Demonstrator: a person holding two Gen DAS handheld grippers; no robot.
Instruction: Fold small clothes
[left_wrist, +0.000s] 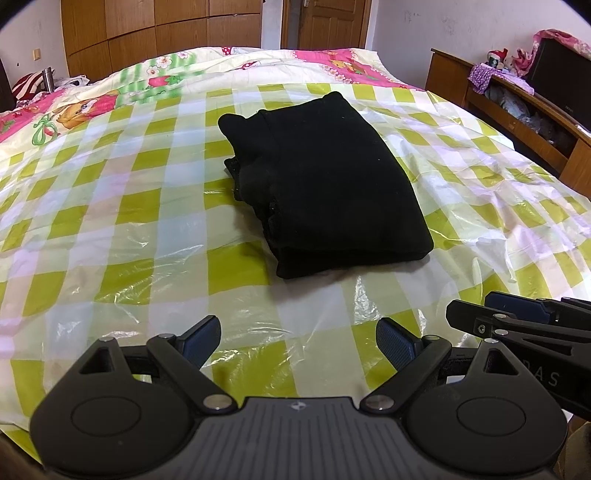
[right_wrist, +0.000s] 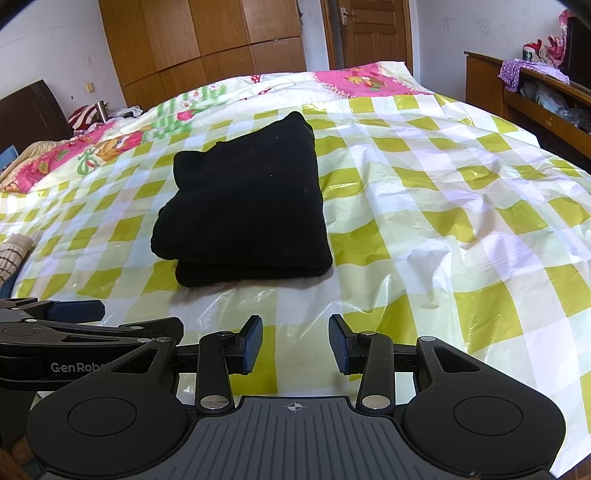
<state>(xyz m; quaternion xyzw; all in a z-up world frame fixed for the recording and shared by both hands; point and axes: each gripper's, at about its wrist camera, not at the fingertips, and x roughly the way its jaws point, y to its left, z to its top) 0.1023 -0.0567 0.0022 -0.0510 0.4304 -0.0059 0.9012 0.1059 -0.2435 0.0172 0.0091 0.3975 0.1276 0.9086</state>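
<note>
One folded black garment (left_wrist: 325, 184) lies on the checked sheet (left_wrist: 110, 221); both grippers' jaws gape, holding nothing.

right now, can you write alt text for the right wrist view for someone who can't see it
A folded black garment lies on a green-and-white checked plastic sheet spread over a bed, just beyond the open, empty right gripper. The left gripper shows at the lower left edge, and wooden wardrobes and a door stand behind the bed.

One folded black garment (left_wrist: 325, 177); one checked plastic sheet (left_wrist: 110, 221); two tools, left (left_wrist: 297, 341) and right (right_wrist: 295, 343), both gaping.
</note>
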